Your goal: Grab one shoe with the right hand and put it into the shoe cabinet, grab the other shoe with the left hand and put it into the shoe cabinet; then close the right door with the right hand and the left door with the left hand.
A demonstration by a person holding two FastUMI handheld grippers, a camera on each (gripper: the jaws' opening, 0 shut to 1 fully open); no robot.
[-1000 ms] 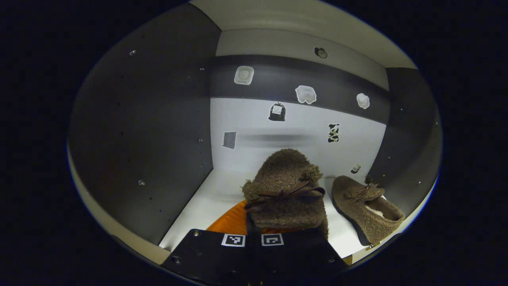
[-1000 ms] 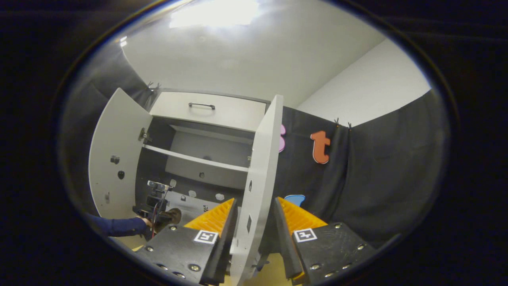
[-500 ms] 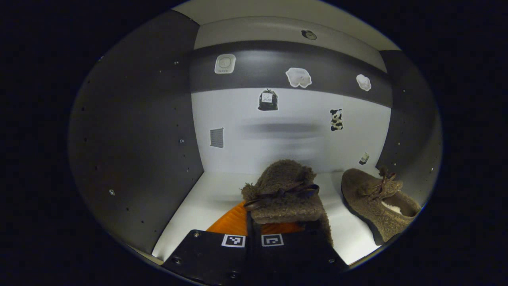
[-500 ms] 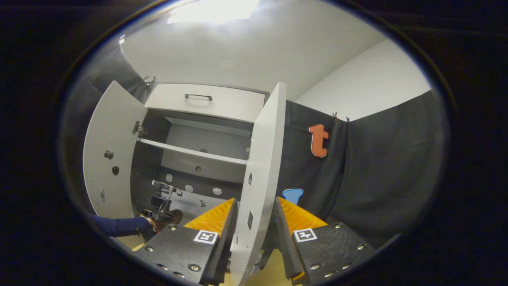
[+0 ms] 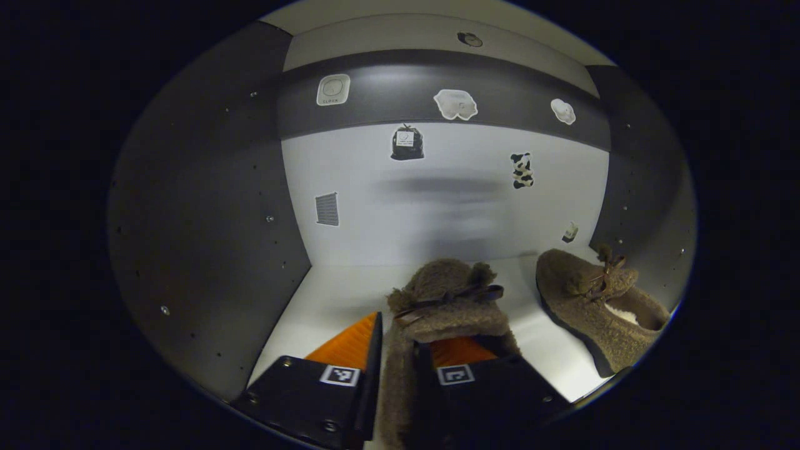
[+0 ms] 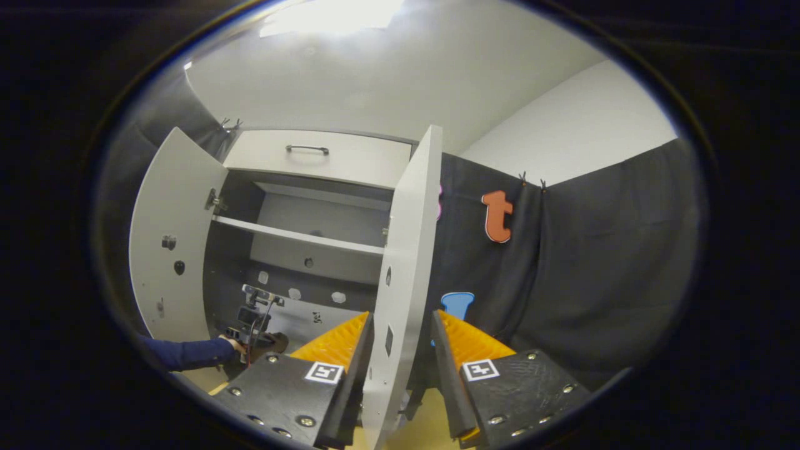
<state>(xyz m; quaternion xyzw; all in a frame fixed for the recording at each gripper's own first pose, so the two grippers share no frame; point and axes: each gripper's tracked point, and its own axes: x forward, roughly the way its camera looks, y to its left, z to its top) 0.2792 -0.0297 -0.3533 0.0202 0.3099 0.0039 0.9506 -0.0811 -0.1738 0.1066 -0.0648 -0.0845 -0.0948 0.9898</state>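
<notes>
The left gripper (image 5: 400,350), jaws narrowly parted, may drag the shoe (image 5: 447,306) out on withdrawal. The right gripper (image 6: 400,350), wide, straddles the right door (image 6: 403,275); swinging it now could strike the sleeve (image 6: 181,353).

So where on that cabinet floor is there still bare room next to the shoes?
The cabinet floor is bare from the dark left wall to the shoe in the left gripper. It is crowded right: a narrow strip separates that shoe from the second shoe by the right wall.

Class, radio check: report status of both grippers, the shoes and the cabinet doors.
Left gripper inside cabinet, fingers parted around second shoe on the floor panel. First shoe lies to its right. Right gripper open, straddling right door edge. Both doors open.
</notes>
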